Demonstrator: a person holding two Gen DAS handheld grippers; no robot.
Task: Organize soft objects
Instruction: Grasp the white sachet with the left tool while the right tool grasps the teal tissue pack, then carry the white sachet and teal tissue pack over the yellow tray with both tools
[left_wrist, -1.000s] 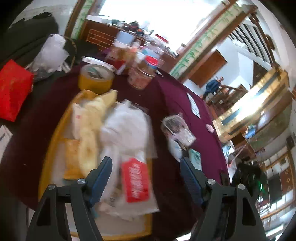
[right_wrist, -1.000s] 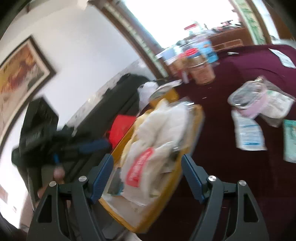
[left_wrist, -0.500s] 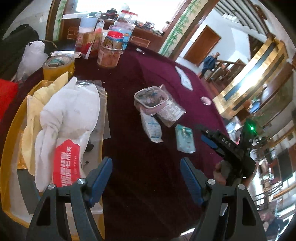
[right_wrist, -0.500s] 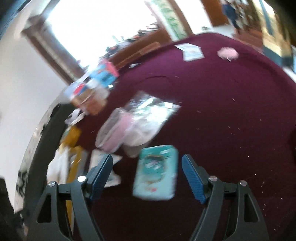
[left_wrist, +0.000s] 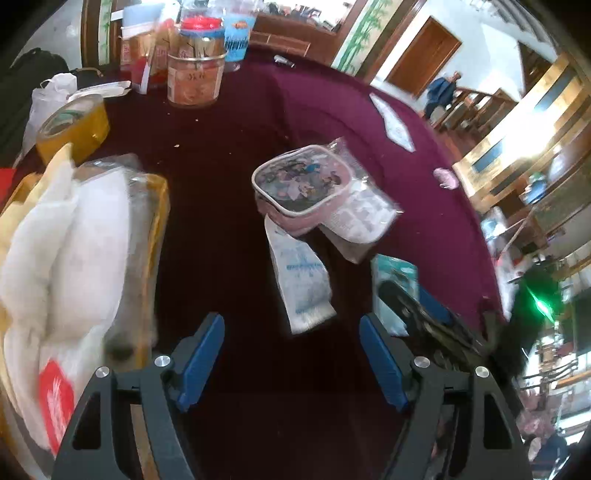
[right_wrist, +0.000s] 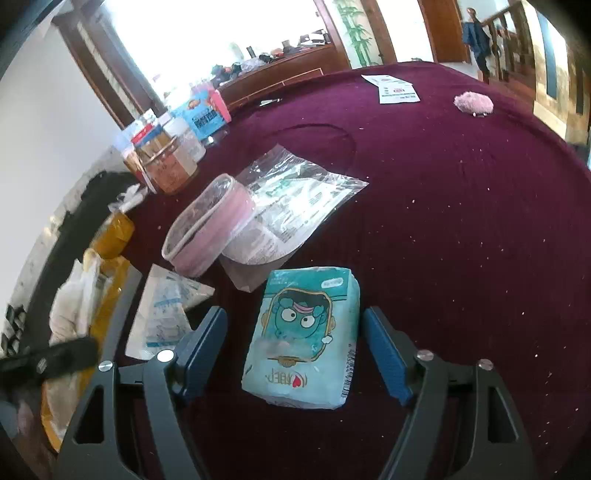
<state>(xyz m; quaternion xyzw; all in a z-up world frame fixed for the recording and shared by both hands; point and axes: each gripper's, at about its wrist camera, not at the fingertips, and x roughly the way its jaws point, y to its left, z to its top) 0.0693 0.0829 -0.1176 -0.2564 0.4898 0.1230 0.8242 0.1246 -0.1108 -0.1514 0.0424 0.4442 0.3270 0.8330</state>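
Observation:
A teal tissue pack (right_wrist: 304, 336) with a cartoon face lies on the maroon tablecloth (right_wrist: 443, 221). My right gripper (right_wrist: 293, 317) straddles it. Its jaws are closing, with a small gap left on each side of the pack. My left gripper (left_wrist: 291, 325) hangs open over bare cloth, just short of a white-and-blue packet (left_wrist: 301, 280). Beyond the packet lie a pink see-through pouch (left_wrist: 295, 188) and a clear bag of papers (left_wrist: 360, 218). At the left, a yellow tray (left_wrist: 157, 206) holds piled white soft packs (left_wrist: 74, 251). The left wrist view shows the right gripper (left_wrist: 417, 306) over the teal pack (left_wrist: 393, 269).
Jars and boxes (left_wrist: 194, 74) crowd the far edge of the table, and a roll of yellow tape (left_wrist: 72, 125) sits near the tray. A pink fluffy ball (right_wrist: 473, 102) and a leaflet (right_wrist: 397, 88) lie far right. A person (left_wrist: 441, 92) stands by the stairs.
Both grippers swung away from the tray toward the loose items on the cloth. The right one came down around the teal pack, and its jaws have narrowed a little.

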